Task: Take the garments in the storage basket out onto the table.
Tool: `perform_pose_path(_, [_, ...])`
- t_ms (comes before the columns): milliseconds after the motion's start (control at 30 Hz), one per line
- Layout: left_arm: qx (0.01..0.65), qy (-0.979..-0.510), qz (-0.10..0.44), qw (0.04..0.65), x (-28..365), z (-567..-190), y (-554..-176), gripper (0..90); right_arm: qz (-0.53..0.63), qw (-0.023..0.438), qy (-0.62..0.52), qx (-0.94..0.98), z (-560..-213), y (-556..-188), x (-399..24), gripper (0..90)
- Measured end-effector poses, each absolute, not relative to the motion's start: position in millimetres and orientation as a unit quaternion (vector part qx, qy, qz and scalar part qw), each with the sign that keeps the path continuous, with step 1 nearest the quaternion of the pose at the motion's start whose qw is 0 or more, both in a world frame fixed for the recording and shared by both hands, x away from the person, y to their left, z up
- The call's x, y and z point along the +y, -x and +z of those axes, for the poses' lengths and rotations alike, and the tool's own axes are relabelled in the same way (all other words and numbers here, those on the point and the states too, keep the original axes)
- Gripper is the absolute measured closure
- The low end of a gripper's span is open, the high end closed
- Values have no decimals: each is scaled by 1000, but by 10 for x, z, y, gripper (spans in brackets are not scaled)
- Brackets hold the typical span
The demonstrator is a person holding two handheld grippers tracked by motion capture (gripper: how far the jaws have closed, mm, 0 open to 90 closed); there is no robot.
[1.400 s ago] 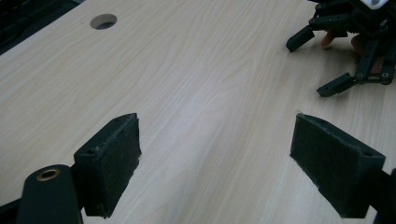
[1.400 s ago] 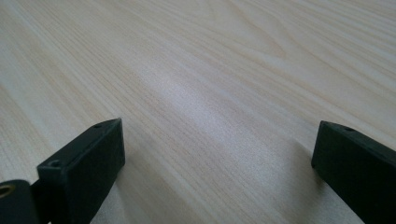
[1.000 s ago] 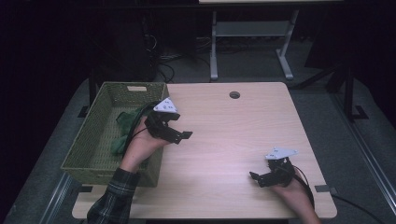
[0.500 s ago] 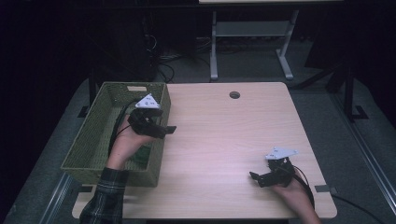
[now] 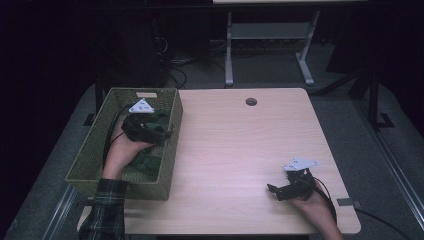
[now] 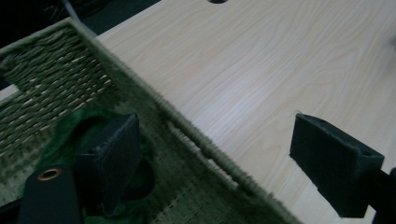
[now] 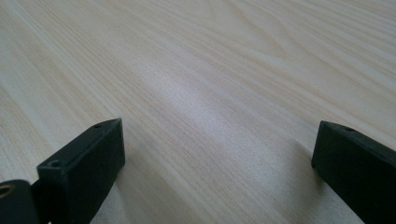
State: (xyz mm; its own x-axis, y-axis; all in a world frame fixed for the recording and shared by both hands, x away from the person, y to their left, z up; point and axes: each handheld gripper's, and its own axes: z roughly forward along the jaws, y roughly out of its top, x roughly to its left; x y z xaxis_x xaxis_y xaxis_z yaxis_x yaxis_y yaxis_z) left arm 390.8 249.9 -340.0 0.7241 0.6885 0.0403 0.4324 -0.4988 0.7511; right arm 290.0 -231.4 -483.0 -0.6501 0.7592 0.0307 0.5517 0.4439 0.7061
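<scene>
pale wood table [image 5: 240, 150] under dim light, dark floor behind. left gripper [image 5: 162, 132] hangs over the right wall of the green woven basket [image 5: 170, 165], jaws wide apart and holding nothing, one over the dark green cloth [image 6: 70, 128] in the basket, the other over the tabletop. judged step: reaching in for the cloth; next move calls for lowering both jaws inside the wall. right gripper [image 5: 272, 190] rests near the table's front right, jaws spread, empty. most of the cloth is hidden under the hand.
</scene>
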Motion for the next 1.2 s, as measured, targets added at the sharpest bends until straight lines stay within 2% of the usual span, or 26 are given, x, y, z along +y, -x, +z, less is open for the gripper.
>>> perform_pose_path(467, [358,-842,190,356,2808,-3475,-4013,157,354,147,-390,837,-4830,-2895,-2319,24])
perform_pose_path(533, [361,-842,190,353,2850,-3494,-4025,191,354,147,-391,837,-4830,-2895,-2319,24])
perform_pose_path(1133, [403,-840,186,314,3070,-3718,-4105,259,354,147,-392,837,-4829,-2893,-2320,24])
perform_pose_path(1200, [406,-840,184,309,3084,-3741,-4114,295,354,147,-392,837,-4830,-2893,-2320,24])
